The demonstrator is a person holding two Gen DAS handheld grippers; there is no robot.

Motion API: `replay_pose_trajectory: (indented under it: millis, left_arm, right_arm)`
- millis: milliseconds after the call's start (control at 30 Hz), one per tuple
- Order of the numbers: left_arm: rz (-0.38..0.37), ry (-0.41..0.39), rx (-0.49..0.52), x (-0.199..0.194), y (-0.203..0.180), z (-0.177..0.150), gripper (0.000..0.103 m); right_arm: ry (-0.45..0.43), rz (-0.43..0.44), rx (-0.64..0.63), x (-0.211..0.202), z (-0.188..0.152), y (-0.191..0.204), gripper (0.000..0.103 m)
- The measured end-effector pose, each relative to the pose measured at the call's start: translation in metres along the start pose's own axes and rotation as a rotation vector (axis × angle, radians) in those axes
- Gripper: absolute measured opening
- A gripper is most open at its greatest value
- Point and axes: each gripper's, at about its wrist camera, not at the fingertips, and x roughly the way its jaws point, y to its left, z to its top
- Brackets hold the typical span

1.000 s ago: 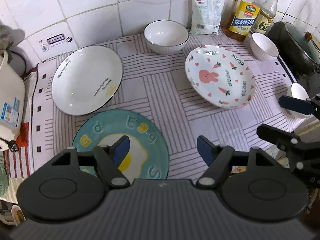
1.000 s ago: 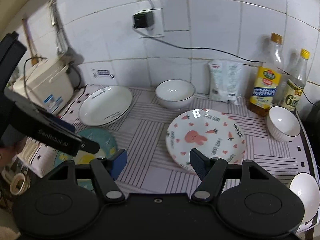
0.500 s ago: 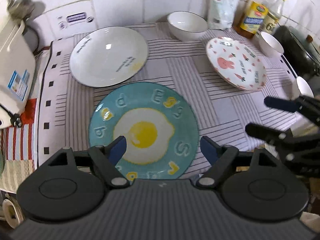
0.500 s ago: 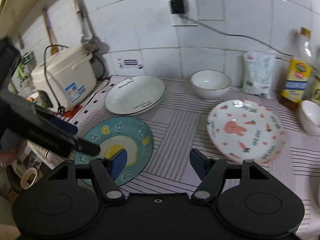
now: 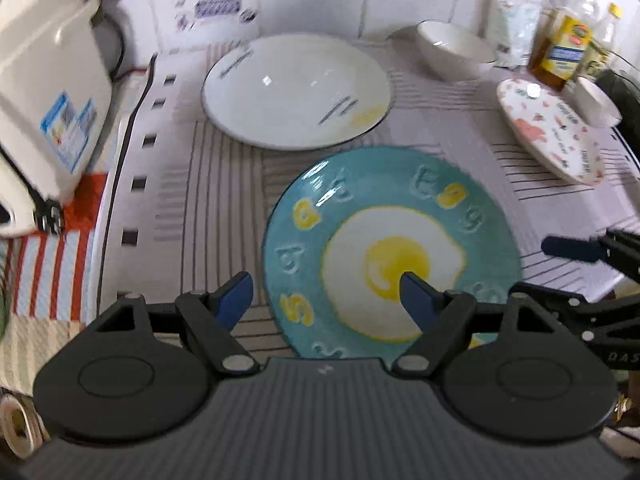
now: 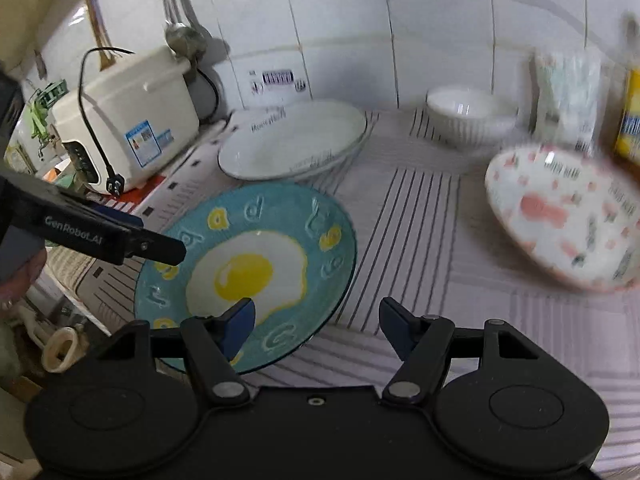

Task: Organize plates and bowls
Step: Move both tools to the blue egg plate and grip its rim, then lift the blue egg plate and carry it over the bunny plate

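Note:
A teal plate with a fried-egg picture [image 5: 392, 248] [image 6: 248, 268] lies on the striped cloth near the front edge. My left gripper [image 5: 326, 294] hovers open over its left rim, one finger above the egg and one above the cloth. My right gripper [image 6: 318, 316] hovers over the plate's right rim; its jaws are closing a little and grip nothing. Behind lies a white plate [image 5: 296, 88] [image 6: 292, 144]. A bunny plate [image 5: 548, 132] [image 6: 560, 220] sits to the right. A white bowl [image 5: 452, 52] [image 6: 468, 120] stands at the wall, and a smaller bowl [image 5: 596, 98] at far right.
A white rice cooker [image 5: 44, 92] [image 6: 124, 120] with a loose cord stands at the left. Oil bottles [image 5: 560, 48] and a white bag [image 5: 516, 28] line the tiled wall at the back right. A dark pot [image 5: 624, 96] sits at the far right edge.
Both grippers have sunk and swung left, from over the bunny plate's side to either rim of the teal egg plate. No dish has moved.

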Motion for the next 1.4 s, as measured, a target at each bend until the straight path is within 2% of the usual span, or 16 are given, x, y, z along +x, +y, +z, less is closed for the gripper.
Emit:
replay_pose_trajectory:
  millis: [33, 100, 133, 200, 333, 433, 467, 500, 533, 567, 700, 867, 967, 1100, 1267, 1400]
  left_arm:
    - [0.001, 0.013, -0.016, 0.005, 0.005, -0.002, 0.080]
    - [-0.022, 0.059, -0.035, 0.018, 0.014, -0.005, 0.080]
    - [-0.039, 0.082, -0.042, 0.025, 0.018, -0.007, 0.079]
    - [-0.036, 0.097, -0.058, 0.034, 0.023, -0.011, 0.077]
    - [-0.059, 0.097, -0.074, 0.038, 0.027, -0.012, 0.076]
    - [-0.070, 0.086, -0.095, 0.038, 0.028, -0.010, 0.061]
    - [-0.064, 0.084, -0.101, 0.038, 0.028, -0.008, 0.049]
    - [-0.054, 0.086, -0.106, 0.037, 0.028, -0.006, 0.032]
    - [-0.054, 0.094, -0.112, 0.036, 0.030, -0.003, 0.029]
    - [-0.052, 0.116, -0.137, 0.036, 0.031, 0.000, 0.026]
    - [-0.041, 0.166, -0.177, 0.040, 0.032, 0.007, 0.025]
    - [-0.060, 0.168, -0.214, 0.042, 0.036, 0.004, 0.026]
    - [-0.042, 0.178, -0.213, 0.042, 0.034, 0.006, 0.027]
    - [-0.039, 0.214, -0.242, 0.043, 0.032, 0.010, 0.027]
    - [-0.005, 0.199, -0.213, 0.027, 0.020, 0.019, 0.027]
    - [-0.007, 0.185, -0.223, 0.014, 0.012, 0.026, 0.027]
  right_arm:
    - [0.017, 0.002, 0.032, 0.005, -0.002, -0.003, 0.069]
    - [0.038, -0.017, 0.086, 0.012, -0.005, -0.007, 0.057]
    - [0.051, -0.043, 0.093, 0.014, -0.006, -0.007, 0.057]
    - [0.047, -0.044, 0.106, 0.014, -0.007, -0.008, 0.047]
    - [0.032, -0.004, 0.130, 0.016, -0.004, -0.007, 0.044]
    - [0.040, 0.040, 0.182, 0.021, -0.001, -0.010, 0.035]
    - [0.043, 0.044, 0.196, 0.023, -0.001, -0.011, 0.032]
    - [0.046, 0.042, 0.205, 0.025, 0.000, -0.010, 0.028]
    - [0.046, 0.037, 0.209, 0.026, 0.000, -0.010, 0.024]
    - [0.045, 0.023, 0.210, 0.027, -0.001, -0.011, 0.016]
    - [0.031, 0.062, 0.264, 0.028, -0.006, -0.022, 0.014]
    - [0.045, 0.087, 0.291, 0.036, -0.008, -0.023, 0.018]
    - [0.038, 0.107, 0.325, 0.042, -0.010, -0.024, 0.019]
    - [0.078, 0.107, 0.344, 0.042, -0.003, -0.026, 0.018]
    - [0.113, 0.134, 0.342, 0.033, 0.012, -0.031, 0.018]
    - [0.113, 0.143, 0.325, 0.022, 0.021, -0.035, 0.018]
